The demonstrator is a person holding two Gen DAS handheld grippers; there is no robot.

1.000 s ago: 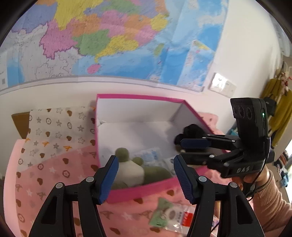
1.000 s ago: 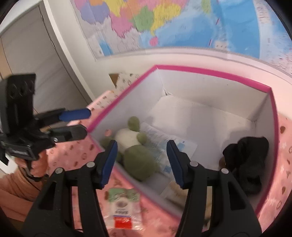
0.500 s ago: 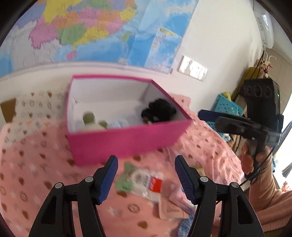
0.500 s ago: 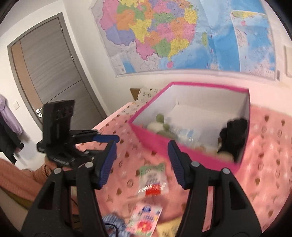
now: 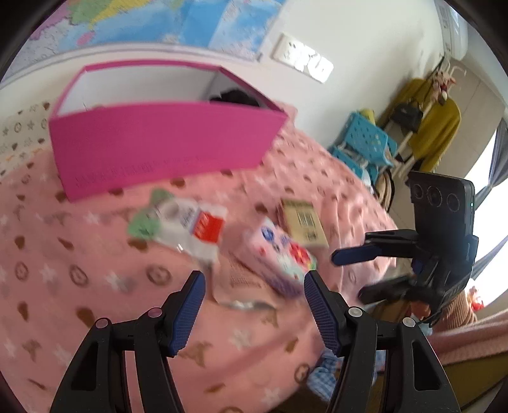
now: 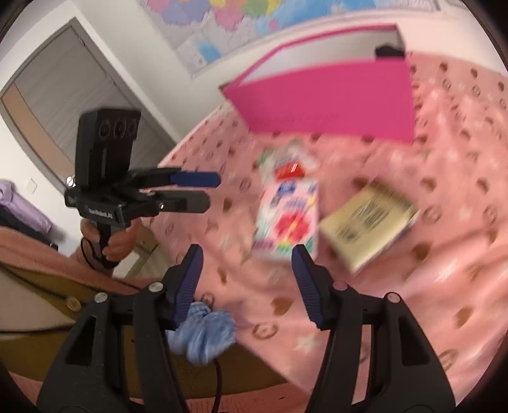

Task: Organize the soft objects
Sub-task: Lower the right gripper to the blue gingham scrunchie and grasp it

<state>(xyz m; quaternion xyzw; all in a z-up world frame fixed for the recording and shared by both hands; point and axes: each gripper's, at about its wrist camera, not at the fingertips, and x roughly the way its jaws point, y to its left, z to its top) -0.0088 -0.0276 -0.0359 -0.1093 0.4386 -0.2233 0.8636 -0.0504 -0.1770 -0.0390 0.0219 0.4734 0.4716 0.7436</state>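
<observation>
Flanking pink box (image 5: pixel 165 149): map (image 5: pixel 152 22), blue crates (image 5: pixel 365 149), door (image 6: pixel 73 104).

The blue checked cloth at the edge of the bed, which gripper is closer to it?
Right. The right gripper hangs just above the blue checked cloth, which lies by its left finger. The left gripper is farther off, over the clear plastic packet.

Bare blanket (image 5: pixel 95 286) before packets (image 5: pixel 279 257), box (image 5: pixel 158 149) behind
</observation>
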